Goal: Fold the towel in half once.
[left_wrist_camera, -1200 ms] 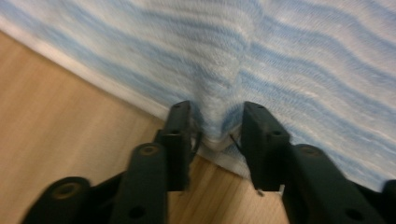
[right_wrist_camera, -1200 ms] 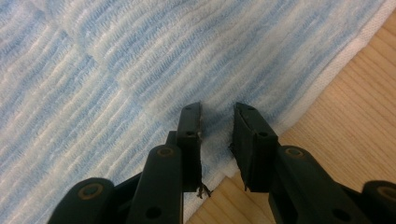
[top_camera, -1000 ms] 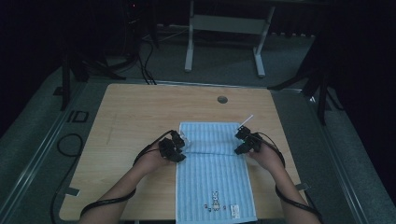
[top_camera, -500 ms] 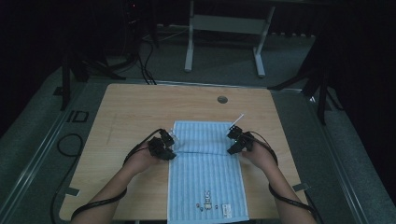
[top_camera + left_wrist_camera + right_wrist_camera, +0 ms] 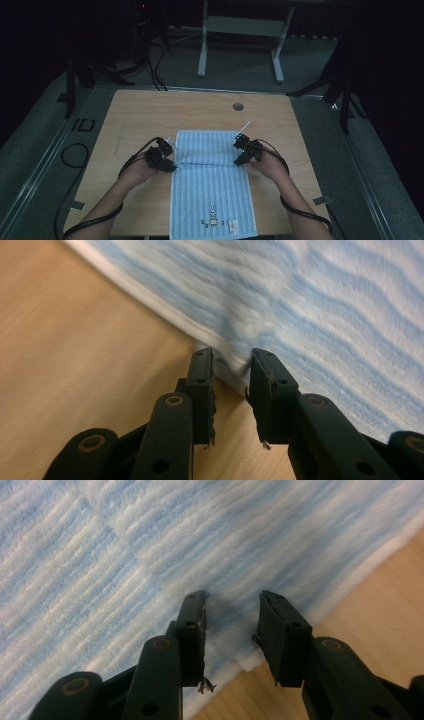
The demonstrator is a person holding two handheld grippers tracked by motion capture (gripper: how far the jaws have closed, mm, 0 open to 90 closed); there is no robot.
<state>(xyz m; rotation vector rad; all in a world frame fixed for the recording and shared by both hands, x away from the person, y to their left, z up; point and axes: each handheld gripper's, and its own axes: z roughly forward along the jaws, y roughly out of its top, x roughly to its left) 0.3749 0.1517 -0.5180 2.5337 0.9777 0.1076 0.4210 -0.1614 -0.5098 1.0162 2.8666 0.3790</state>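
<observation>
Blue striped towel (image 5: 212, 187) folded partway on wooden table (image 5: 125, 115); left gripper (image 5: 231, 365) pinching its folded corner, right gripper (image 5: 232, 611) just parted over the edge; risk: uneven release skews fold.

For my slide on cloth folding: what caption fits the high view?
Two hand-held grippers, left gripper and right gripper, pull the far end of a blue striped towel toward the person on a wooden table.

towel (image 5: 212, 192): pale blue with thin white stripes; small dark motif and a white label at the lower edge of the frame
my left gripper (image 5: 232, 371): black fingers (image 5: 202, 390)
my right gripper (image 5: 233, 615): black fingers (image 5: 280, 630)
tabletop (image 5: 150, 112): light wood grain, one dark round hole at upper centre
floor (image 5: 45, 150): dull grey
</observation>
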